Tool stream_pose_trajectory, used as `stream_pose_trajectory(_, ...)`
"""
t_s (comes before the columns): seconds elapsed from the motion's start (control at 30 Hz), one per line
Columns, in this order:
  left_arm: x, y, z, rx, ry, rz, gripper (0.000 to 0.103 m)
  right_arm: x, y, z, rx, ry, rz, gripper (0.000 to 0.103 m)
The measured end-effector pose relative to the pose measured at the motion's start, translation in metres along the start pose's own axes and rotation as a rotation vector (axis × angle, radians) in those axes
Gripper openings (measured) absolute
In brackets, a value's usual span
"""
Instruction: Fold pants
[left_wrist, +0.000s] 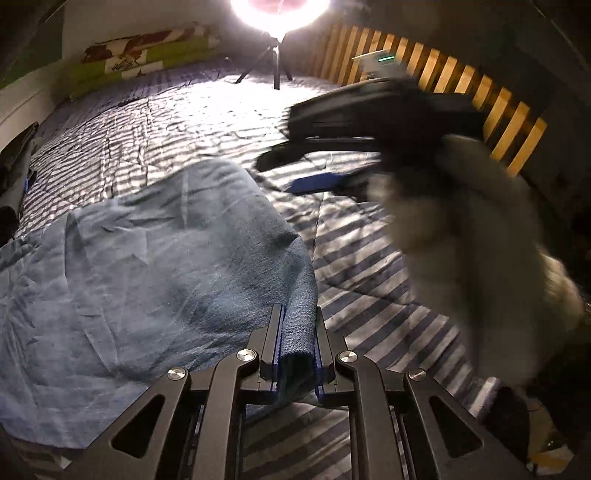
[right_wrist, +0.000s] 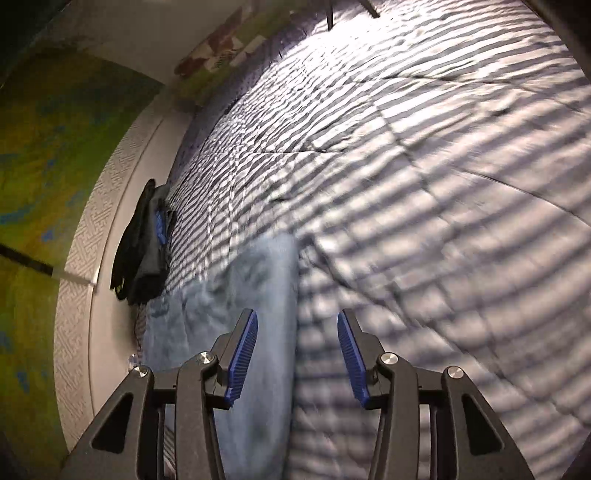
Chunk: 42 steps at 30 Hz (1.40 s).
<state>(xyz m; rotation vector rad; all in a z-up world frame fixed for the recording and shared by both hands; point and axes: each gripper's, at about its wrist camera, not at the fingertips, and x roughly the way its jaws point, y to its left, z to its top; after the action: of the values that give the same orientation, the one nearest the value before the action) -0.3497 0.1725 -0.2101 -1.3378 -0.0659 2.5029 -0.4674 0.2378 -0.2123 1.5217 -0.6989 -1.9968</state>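
Grasp stage of the fold: left gripper (left_wrist: 297, 345) pinches an edge of the blue pants (left_wrist: 147, 266) lying on the striped bed cover (left_wrist: 369, 266); right gripper (right_wrist: 297, 354), jaws apart and empty, must next close on the edge beneath it.

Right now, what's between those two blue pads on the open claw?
In the right wrist view, the right gripper is open over the edge of the blue pants and the striped quilt; neither pad touches the fabric.
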Motion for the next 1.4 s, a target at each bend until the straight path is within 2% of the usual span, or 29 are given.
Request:
stream_pose_trajectory(0.07, -0.011, 0.004, 0.000, -0.015, -0.018, -0.021, 0.013, 0.021, 0.004, 0.014, 0.028, 0.028, 0.034, 0.042)
stream_pose_trajectory(0.17, -0.023, 0.008, -0.003, -0.028, -0.043, -0.052, 0.013, 0.041, 0.007, 0.028, 0.063, 0.045, 0.010, 0.042)
stream_pose_trajectory(0.23, -0.030, 0.012, -0.006, -0.043, -0.056, -0.077, 0.013, 0.045, 0.012, 0.031, 0.065, 0.048, -0.001, 0.021)
stream_pose_trajectory(0.3, -0.041, 0.013, -0.009, -0.055, -0.077, -0.090, 0.012, 0.040, 0.022, 0.032, 0.053, 0.036, -0.021, 0.013)
stream_pose_trajectory(0.47, -0.076, 0.034, -0.019, -0.124, -0.147, -0.159, 0.012, 0.009, 0.069, 0.028, -0.033, -0.030, -0.063, 0.011)
stream_pose_trajectory(0.6, -0.114, 0.062, -0.032, -0.186, -0.212, -0.180, 0.012, -0.006, 0.118, 0.023, -0.083, -0.064, -0.090, 0.010)
stream_pose_trajectory(0.83, -0.187, 0.131, -0.062, -0.289, -0.321, -0.162, 0.011, 0.008, 0.227, 0.001, -0.213, -0.102, -0.121, 0.010)
stream_pose_trajectory(0.93, -0.217, 0.174, -0.083, -0.353, -0.362, -0.135, 0.011, 0.036, 0.280, -0.013, -0.296, -0.101, -0.142, 0.010)
stream_pose_trajectory(1.07, -0.236, 0.231, -0.108, -0.430, -0.383, -0.099, 0.010, 0.083, 0.330, -0.030, -0.355, -0.069, -0.164, 0.010)
stream_pose_trajectory(1.23, -0.247, 0.304, -0.136, -0.519, -0.400, -0.037, 0.010, 0.156, 0.384, -0.049, -0.445, -0.028, -0.241, 0.010)
stream_pose_trajectory(1.4, -0.234, 0.366, -0.171, -0.652, -0.406, -0.053, 0.010, 0.231, 0.416, -0.070, -0.515, 0.015, -0.321, 0.010)
